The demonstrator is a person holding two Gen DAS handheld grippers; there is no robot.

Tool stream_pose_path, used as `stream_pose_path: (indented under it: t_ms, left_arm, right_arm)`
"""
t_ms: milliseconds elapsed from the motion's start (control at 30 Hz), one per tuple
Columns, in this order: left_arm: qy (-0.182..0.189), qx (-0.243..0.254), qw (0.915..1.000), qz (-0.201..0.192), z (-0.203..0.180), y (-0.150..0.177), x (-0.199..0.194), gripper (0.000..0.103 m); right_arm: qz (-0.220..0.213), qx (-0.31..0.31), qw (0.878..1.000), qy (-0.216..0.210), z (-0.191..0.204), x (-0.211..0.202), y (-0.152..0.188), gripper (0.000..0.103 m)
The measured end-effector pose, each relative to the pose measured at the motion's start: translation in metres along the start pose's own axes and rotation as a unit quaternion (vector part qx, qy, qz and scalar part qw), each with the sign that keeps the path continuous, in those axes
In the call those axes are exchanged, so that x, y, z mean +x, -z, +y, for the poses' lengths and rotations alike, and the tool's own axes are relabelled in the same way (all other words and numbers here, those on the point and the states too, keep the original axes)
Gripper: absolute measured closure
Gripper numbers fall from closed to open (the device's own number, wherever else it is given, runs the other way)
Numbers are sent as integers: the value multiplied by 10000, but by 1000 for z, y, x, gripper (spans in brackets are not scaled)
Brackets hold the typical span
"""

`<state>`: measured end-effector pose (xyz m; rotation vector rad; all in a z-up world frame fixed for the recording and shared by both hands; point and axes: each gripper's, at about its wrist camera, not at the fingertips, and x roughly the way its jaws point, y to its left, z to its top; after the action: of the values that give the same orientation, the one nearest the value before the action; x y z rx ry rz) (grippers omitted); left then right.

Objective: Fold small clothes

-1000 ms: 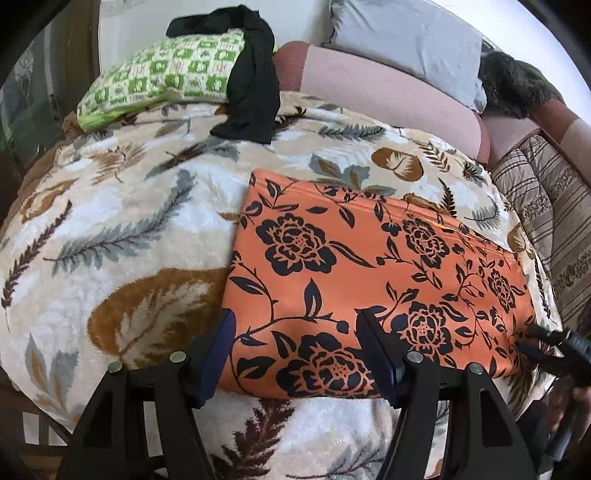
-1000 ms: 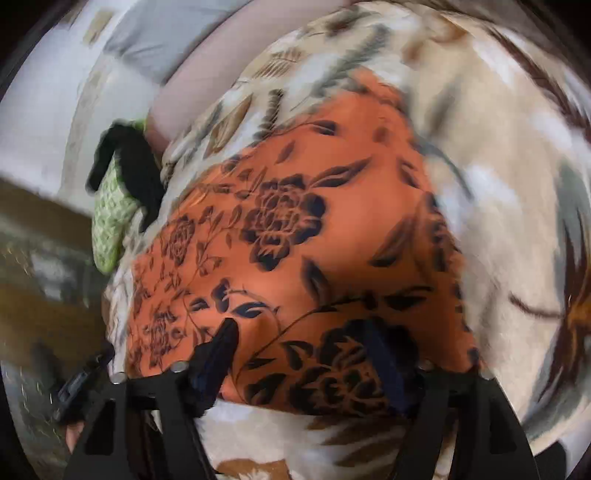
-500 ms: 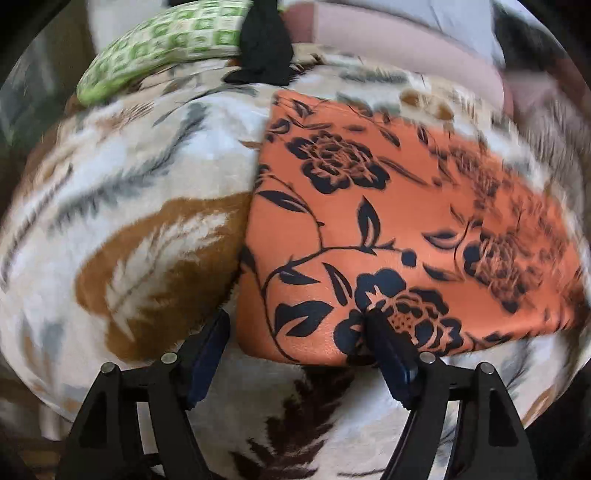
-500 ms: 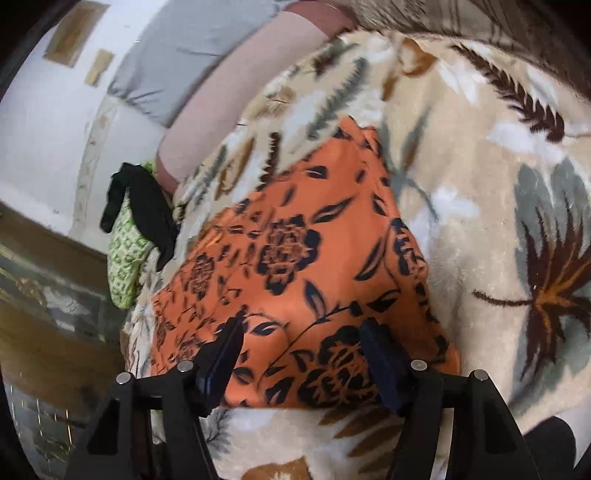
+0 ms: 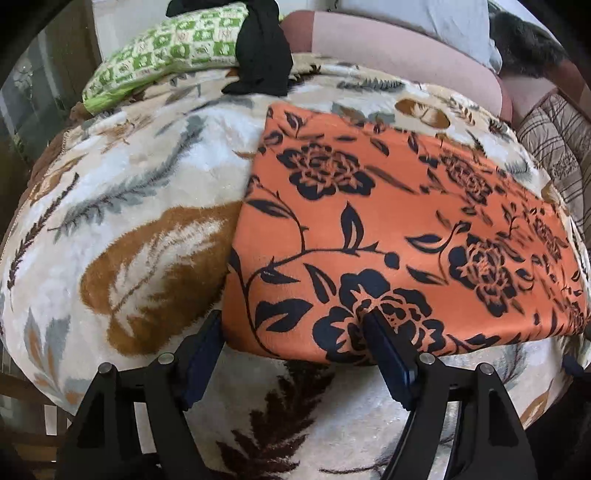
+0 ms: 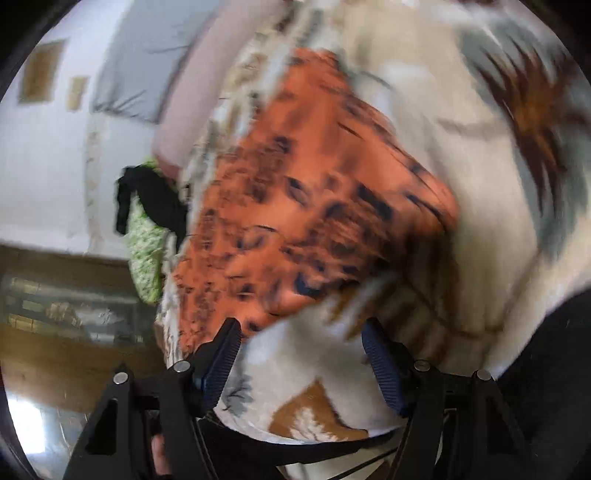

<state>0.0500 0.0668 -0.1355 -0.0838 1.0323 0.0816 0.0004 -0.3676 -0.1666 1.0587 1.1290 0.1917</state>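
Observation:
An orange cloth with black flowers (image 5: 388, 236) lies folded flat on a leaf-patterned blanket (image 5: 140, 229). My left gripper (image 5: 295, 332) is open at the cloth's near left corner, its fingers astride the near edge, holding nothing. In the blurred right wrist view the same cloth (image 6: 314, 206) lies ahead. My right gripper (image 6: 301, 339) is open and empty just short of the cloth's near edge, over the blanket (image 6: 480, 221).
A green checked pillow (image 5: 166, 48) with a black garment (image 5: 262, 55) draped over it lies at the blanket's far side. A pink bolster (image 5: 399, 55), a grey pillow (image 5: 417, 18) and a striped cushion (image 5: 554, 140) stand at the back right.
My left gripper has drawn slightly back from the cloth's near left corner. My right gripper has pulled back off the cloth and is moving fast, so its view is blurred.

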Motion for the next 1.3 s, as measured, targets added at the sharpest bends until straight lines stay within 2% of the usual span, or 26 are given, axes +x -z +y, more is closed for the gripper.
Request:
stream_pose_path:
  t_ms: [33,200,300,367,467,567,633,700,867,900,1100,1133,1200,1233,1267,1300]
  left_arm:
    - [23,13,10000,-51,-1,-2,-5,26]
    - [171,38,9988,-456,-10,-8,-20,26]
    - [140,379,9988,-289,-24,-7,-6,26]
    - [-51,631,9979,-95,-32,1,10,25]
    - [-121,628,9978,-187,-37,2,5,26]
    - [166,544,9974,-444,-40,-7,-14,26]
    - [260,601,9957,-647,-47,-13,-23,26]
    - [342,687,9948,-663,-57,-16,-19,26]
    - [105,1134,9935,-86,-82,-9,14,26]
    - [79,1138,9933,-186,-85,-9,10,26]
    - [444,1102,9892,-862,-99,-19,-13,25]
    - [479,1108,9894,-804,-101,-20,-8,25]
    - [452,1215,9912,-273,-108,-14,19,25]
    - [336,1282,9911,-133,-110,-9,30,23]
    - [277,1284,9907,-365,-112,-6,26,23]
    - [235,1287,9909,-325,-114,-8,22,23]
  right_arm:
    - [-106,222,9996,-138,-5,-3,-2,32]
    - [-468,376,9980,-198,-5,-13,-15,32]
    - [-683,864,9935,-292,-20,-19,-25,32]
    - [-773,1094,9899,-456,-27,-22,-27,32]
    - [-944,1006,9896,-399,-26,-30,-32,32]
    - [-1154,795,9896,-311,-16,-35,-40,32]
    - [-1141,721,9906,-215,-12,-30,-42,32]
    - [-1108,730,9910,-189,-16,-25,-44,32]
    - [-1141,668,9910,-194,-16,-26,-45,32]
    - [-1139,671,9910,-193,-16,-26,-45,32]
    - [-1104,639,9917,-156,-15,-23,-48,32]
    - [-1109,642,9916,-166,-16,-23,-47,32]
    - [-1118,648,9915,-177,-16,-24,-45,32]
    - [-1107,633,9917,-171,-16,-23,-46,32]
    - [-1096,630,9918,-163,-15,-23,-46,32]
    - [-1080,630,9920,-152,-14,-23,-47,32]
